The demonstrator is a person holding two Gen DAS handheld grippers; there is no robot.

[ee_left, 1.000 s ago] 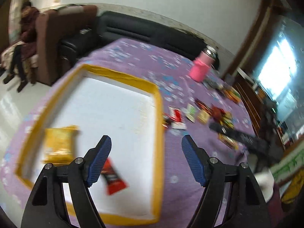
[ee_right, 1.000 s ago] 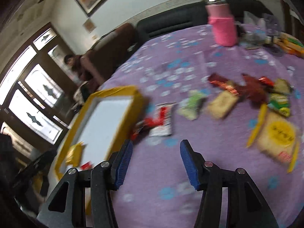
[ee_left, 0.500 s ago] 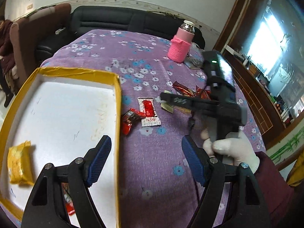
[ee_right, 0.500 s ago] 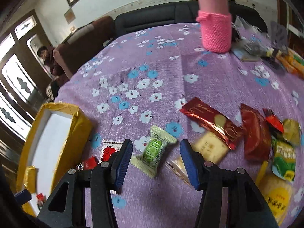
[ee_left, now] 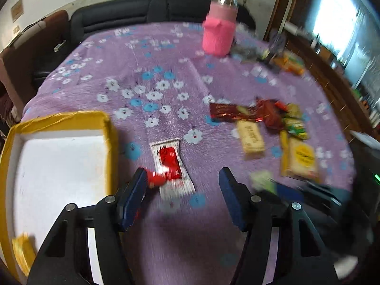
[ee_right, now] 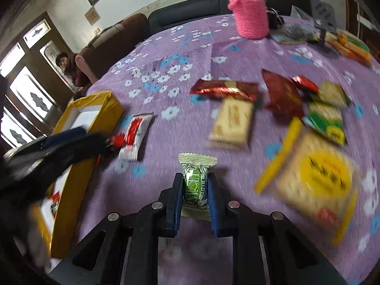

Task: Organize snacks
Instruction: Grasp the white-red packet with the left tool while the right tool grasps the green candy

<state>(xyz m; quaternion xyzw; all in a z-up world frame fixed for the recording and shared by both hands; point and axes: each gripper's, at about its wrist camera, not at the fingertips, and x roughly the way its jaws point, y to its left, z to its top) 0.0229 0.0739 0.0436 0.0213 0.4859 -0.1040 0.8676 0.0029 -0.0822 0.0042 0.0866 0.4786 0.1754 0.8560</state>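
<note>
Since half a second ago the right gripper (ee_right: 195, 198) has dropped onto the green-and-white candy packet (ee_right: 195, 185) and its blue pads now pinch the wrapper from both sides, just above the purple flowered tablecloth (ee_right: 166, 76). Meanwhile the left gripper (ee_left: 181, 196) has swung away from the yellow-rimmed tray (ee_left: 108, 156) at the table's left edge to hover over the red-and-white sachet (ee_left: 171, 166) and a small red wrapper (ee_left: 155, 178) just beside that tray; its jaws are closing, about half open, with nothing pressed between them. Remaining snacks, among them a beige biscuit pack (ee_right: 231, 122), lie scattered toward the right edge, and a bottle in a pink knitted sleeve (ee_right: 249, 14) stands near the far edge.
</note>
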